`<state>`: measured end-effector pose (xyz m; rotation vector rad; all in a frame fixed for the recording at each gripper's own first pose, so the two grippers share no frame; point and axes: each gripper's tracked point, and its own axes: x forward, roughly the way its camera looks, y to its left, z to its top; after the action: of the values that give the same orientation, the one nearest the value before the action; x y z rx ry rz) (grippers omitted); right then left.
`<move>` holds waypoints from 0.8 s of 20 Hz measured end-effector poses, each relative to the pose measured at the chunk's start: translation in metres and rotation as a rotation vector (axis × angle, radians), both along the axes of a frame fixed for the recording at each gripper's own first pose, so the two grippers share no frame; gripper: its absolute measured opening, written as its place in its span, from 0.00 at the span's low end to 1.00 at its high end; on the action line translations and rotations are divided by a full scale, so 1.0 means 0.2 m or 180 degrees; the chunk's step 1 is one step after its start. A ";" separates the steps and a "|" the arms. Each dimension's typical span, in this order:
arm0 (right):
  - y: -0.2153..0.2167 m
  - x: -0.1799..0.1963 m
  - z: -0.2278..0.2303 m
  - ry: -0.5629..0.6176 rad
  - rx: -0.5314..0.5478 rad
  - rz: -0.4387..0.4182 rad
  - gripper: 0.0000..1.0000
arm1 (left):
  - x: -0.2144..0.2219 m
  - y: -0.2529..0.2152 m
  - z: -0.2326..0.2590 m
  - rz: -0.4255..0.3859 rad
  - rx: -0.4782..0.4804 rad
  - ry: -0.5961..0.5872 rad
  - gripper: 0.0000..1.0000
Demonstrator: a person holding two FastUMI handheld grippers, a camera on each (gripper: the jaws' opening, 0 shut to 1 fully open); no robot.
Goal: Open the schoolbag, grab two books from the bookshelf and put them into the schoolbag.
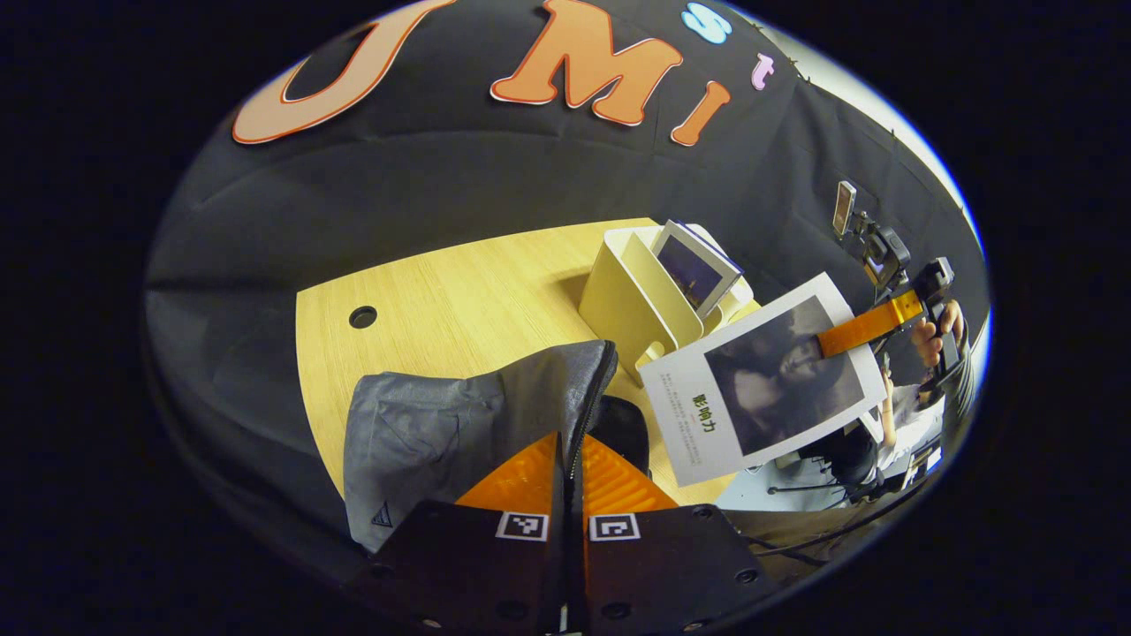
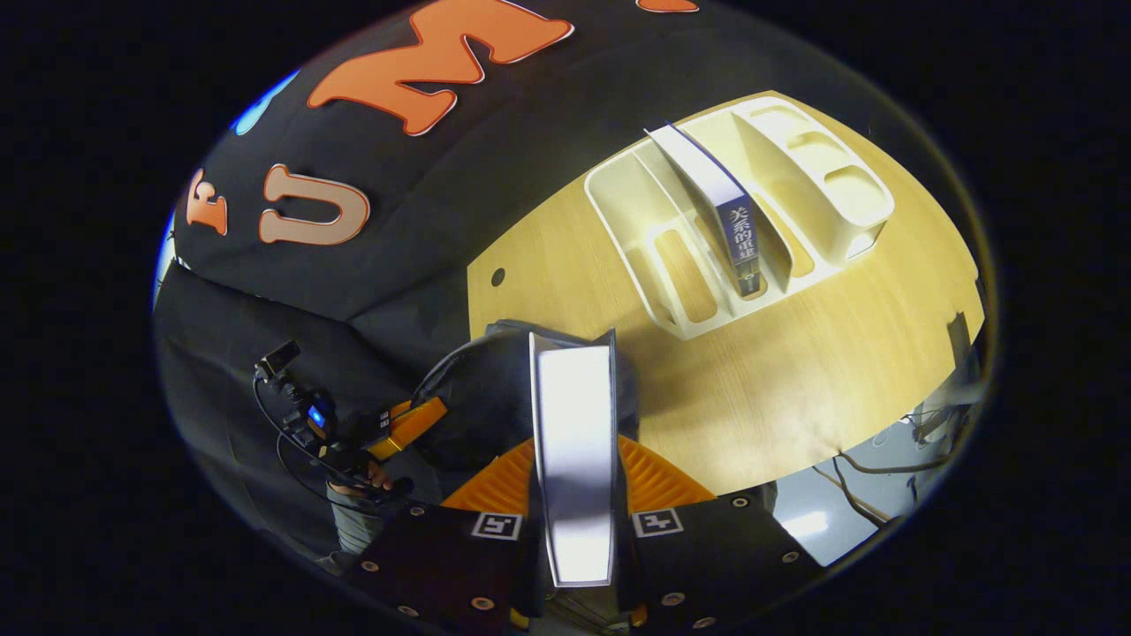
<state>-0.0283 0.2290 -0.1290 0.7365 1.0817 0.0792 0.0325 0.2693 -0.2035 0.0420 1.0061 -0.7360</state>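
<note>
The grey schoolbag [image 1: 442,433] lies on the wooden table [image 1: 459,291], and my left gripper [image 1: 570,443] is shut on its zippered opening edge, holding it up. In the right gripper view my right gripper [image 2: 576,450] is shut on a book [image 2: 574,415] seen edge-on, held over the dark schoolbag [image 2: 477,397]. From the left gripper view that book [image 1: 760,389] shows a white cover with a dark photo and hangs just right of the bag, clamped by the right gripper [image 1: 848,331]. A second book [image 2: 733,221] stands in the cream bookshelf [image 2: 671,300].
The bookshelf [image 1: 627,300] stands behind the bag with its other slots bare. A round cable hole [image 1: 362,316] marks the table at the left. A hand [image 1: 928,340] holds the right gripper past the table's right edge. Cables lie on the floor [image 2: 884,495].
</note>
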 end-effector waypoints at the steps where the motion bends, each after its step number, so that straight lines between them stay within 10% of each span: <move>1: 0.03 0.01 -0.02 -0.0010 0.0049 0.0010 0.31 | 0.00 0.01 0.01 0.0022 -0.0008 -0.0006 0.03; 16: 0.54 0.25 -0.49 -0.0058 0.1025 -0.0282 0.31 | -0.02 -0.03 0.01 0.0293 -0.0142 0.0051 0.03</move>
<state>0.0217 0.3360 -0.2276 1.0701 1.0287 0.1873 0.0289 0.2632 -0.2019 -0.0486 0.9999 -0.6752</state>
